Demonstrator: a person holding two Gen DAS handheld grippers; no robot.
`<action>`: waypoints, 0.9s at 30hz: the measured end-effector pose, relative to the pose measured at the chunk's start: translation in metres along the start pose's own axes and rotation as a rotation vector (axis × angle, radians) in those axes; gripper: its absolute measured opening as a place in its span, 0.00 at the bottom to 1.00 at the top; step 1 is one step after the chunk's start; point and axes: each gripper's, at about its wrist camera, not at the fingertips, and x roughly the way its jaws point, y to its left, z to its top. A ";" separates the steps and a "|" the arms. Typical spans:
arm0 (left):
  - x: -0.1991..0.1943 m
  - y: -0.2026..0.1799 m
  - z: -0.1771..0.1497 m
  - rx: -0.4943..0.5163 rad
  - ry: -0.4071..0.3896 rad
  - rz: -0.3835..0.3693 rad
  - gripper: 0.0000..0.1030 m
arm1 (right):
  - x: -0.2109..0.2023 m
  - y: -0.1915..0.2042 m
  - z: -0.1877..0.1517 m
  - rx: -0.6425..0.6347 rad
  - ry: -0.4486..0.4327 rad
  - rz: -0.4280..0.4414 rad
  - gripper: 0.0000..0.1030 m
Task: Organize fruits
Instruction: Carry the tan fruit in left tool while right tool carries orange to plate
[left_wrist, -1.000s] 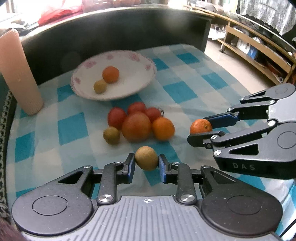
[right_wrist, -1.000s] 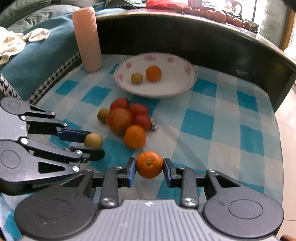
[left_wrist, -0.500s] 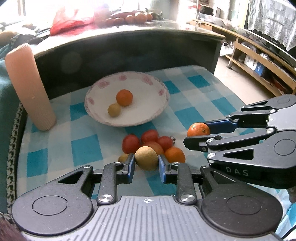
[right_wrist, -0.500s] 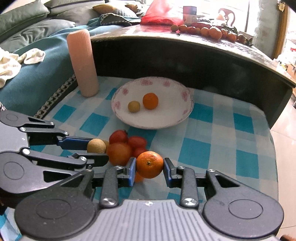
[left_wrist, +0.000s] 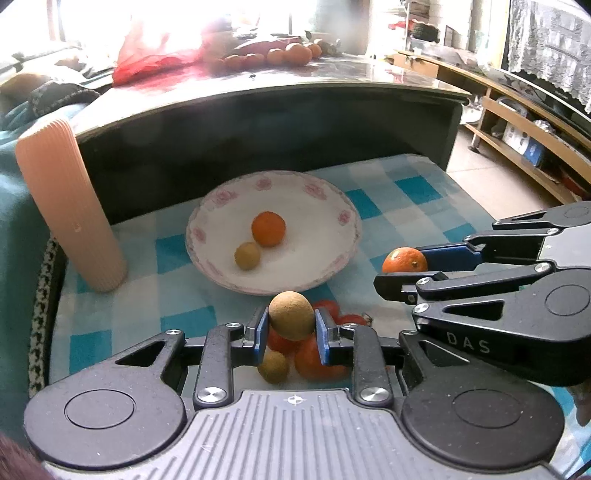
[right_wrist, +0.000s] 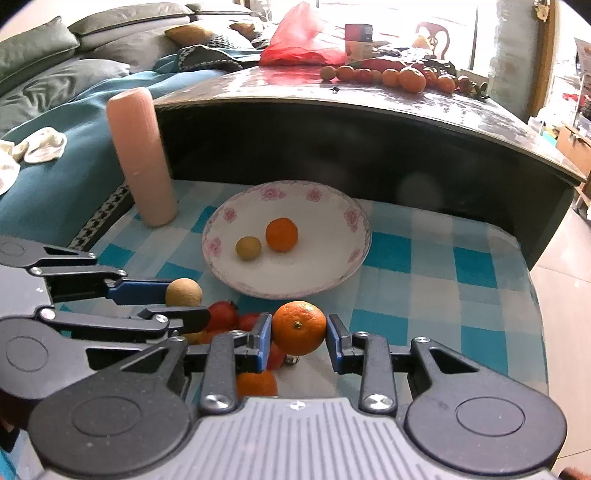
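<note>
While lifted above the checked tabletop (left_wrist: 413, 192), left hand-held gripper (left_wrist: 290, 326) clamped on a brown round fruit (left_wrist: 291, 315), pads pressed to both its sides. Right hand-held gripper (right_wrist: 299, 338) closed likewise on a small orange (right_wrist: 299, 327). Below both, a heap of loose fruit (right_wrist: 236, 321), red and orange, on the cloth. Just beyond, a flowered white plate (right_wrist: 332, 206) with another orange (right_wrist: 281, 234) and a small brown fruit (right_wrist: 248, 248) touching inside. Left of it, upright, a ribbed pink cylinder (right_wrist: 142, 158).
</note>
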 end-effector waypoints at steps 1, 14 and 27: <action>0.001 0.001 0.002 0.000 -0.001 0.005 0.32 | 0.002 0.000 0.002 0.003 -0.001 -0.004 0.45; 0.028 0.014 0.029 -0.012 -0.009 0.042 0.32 | 0.032 -0.009 0.033 0.043 -0.003 -0.034 0.45; 0.053 0.022 0.031 -0.027 0.011 0.053 0.32 | 0.060 -0.015 0.040 0.037 0.010 -0.025 0.45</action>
